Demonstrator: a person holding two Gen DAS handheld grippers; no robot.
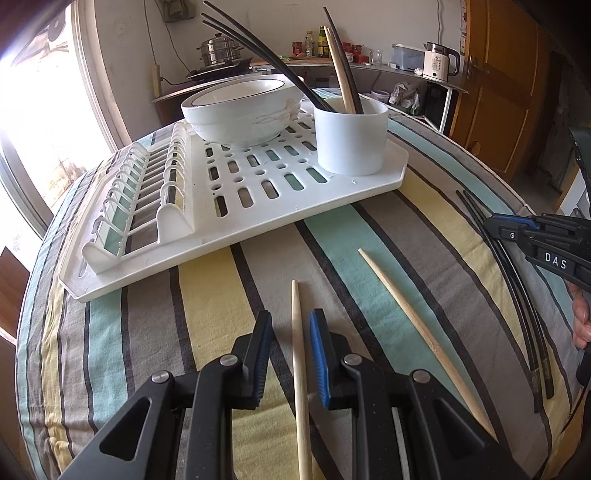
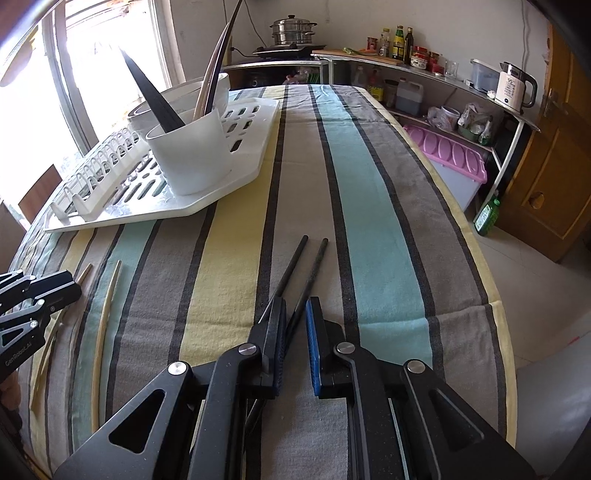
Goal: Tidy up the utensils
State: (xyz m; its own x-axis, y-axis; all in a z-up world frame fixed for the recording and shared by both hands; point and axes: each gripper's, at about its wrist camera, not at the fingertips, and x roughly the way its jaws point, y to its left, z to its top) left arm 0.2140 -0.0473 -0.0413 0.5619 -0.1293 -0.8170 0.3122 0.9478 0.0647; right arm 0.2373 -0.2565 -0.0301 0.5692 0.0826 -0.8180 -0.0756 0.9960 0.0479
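Standing in white cup (image 1: 350,142): black and wooden chopsticks (image 1: 341,70); both hand-held grippers parted, empty.

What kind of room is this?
Most likely a home kitchen: a steamer pot on a stove, an electric kettle and sauce bottles along the counter, and a dish rack on the striped tablecloth.
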